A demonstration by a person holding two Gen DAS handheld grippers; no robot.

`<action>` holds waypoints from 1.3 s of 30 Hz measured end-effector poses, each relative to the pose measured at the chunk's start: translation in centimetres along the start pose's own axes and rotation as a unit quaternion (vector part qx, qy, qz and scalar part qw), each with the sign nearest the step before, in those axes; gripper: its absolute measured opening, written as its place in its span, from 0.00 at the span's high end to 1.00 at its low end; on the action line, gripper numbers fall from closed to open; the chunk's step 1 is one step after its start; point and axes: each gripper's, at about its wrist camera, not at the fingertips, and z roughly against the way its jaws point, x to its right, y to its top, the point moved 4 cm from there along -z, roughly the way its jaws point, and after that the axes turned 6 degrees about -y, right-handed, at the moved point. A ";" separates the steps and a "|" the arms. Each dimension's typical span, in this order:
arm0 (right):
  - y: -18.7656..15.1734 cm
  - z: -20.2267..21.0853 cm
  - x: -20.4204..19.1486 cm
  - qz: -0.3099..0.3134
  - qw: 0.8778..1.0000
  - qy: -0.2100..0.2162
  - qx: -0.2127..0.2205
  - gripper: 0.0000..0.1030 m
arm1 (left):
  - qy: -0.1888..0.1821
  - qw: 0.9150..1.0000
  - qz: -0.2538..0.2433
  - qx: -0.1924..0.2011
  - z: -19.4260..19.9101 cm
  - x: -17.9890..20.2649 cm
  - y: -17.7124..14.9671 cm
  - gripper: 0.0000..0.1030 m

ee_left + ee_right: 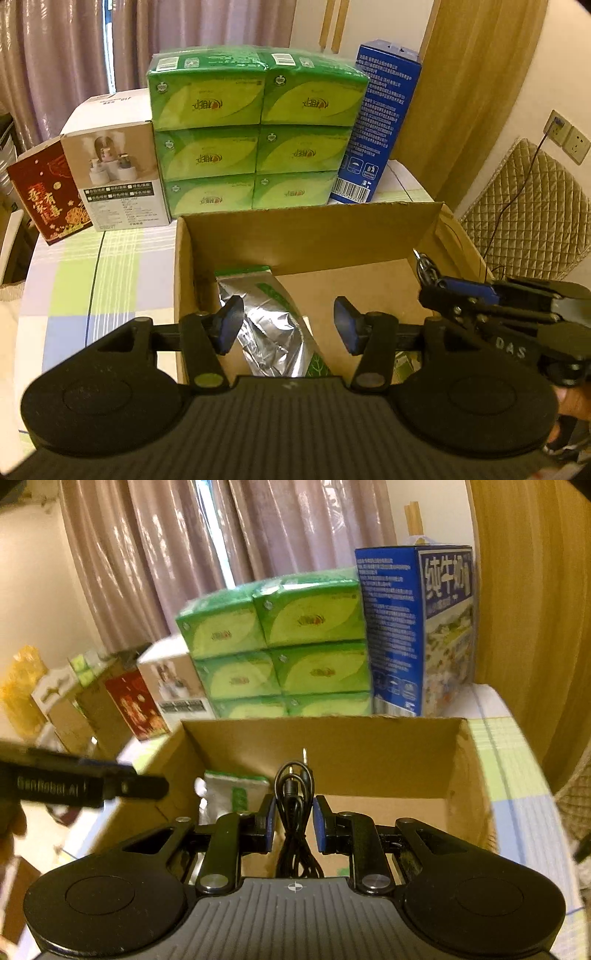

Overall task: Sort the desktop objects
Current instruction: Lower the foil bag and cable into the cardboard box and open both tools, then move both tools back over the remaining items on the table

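Right gripper (293, 825) had its jaws loosely around a black cable (293, 794), over the cardboard box (332, 746) for dropping in. Left gripper (288, 325) hung apart above the foil pouch (266, 321), already lying inside at the left.

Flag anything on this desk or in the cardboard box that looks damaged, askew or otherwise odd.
Only the silver foil pouch stands out: it lies crumpled and slanted in the cardboard box. The green tissue packs behind it are stacked squarely, and nothing looks spilled.
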 end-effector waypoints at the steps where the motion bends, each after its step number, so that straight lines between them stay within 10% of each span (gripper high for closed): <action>1: 0.1 0.1 0.0 -0.002 1.000 0.002 0.004 0.59 | -0.002 1.000 0.003 0.001 0.2 -0.1 -0.3 0.53; 3: 0.2 0.5 0.1 -0.008 1.000 0.004 0.017 0.41 | -0.003 1.000 0.002 0.002 0.7 -0.1 -0.8 0.53; 18: -2.4 9.1 0.8 -0.024 0.999 -0.012 0.040 0.34 | -0.001 1.000 0.026 0.017 6.8 0.8 -6.8 0.45; 39: -16.3 21.4 -2.7 -0.061 0.998 0.000 -0.002 0.11 | 0.068 0.996 0.032 0.045 19.2 4.0 -19.9 0.16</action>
